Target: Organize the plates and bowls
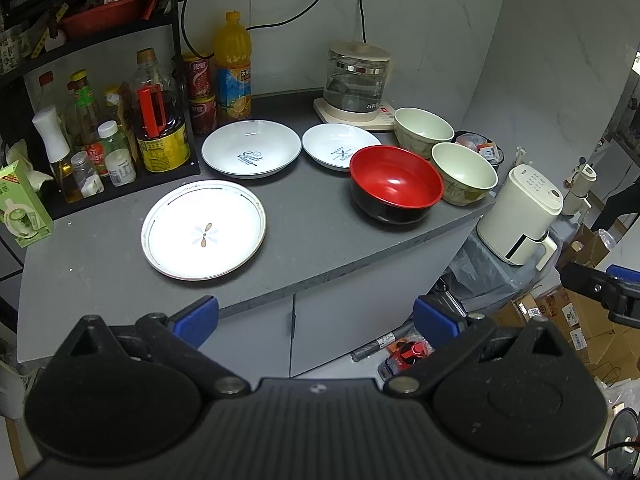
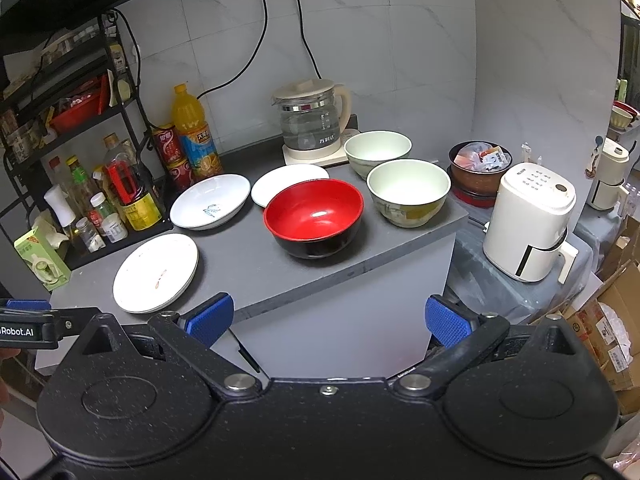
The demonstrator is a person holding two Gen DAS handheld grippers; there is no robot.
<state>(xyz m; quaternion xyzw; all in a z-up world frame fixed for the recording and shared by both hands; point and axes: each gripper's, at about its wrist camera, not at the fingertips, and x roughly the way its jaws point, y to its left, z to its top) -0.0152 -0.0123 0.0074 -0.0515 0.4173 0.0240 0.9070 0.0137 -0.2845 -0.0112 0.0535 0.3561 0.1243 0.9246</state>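
Grippers left and right gape empty; red bowl overlaps a plate.

Grey countertop carried the crockery; flat flower-patterned plate lay at 7 o'clock; two white shallow dishes sat side by side toward 12; red-and-black bowl at 3, with two pale green bowls behind it near the right edge; glass kettle on its base at 1 o'clock; bottle rack at 10.
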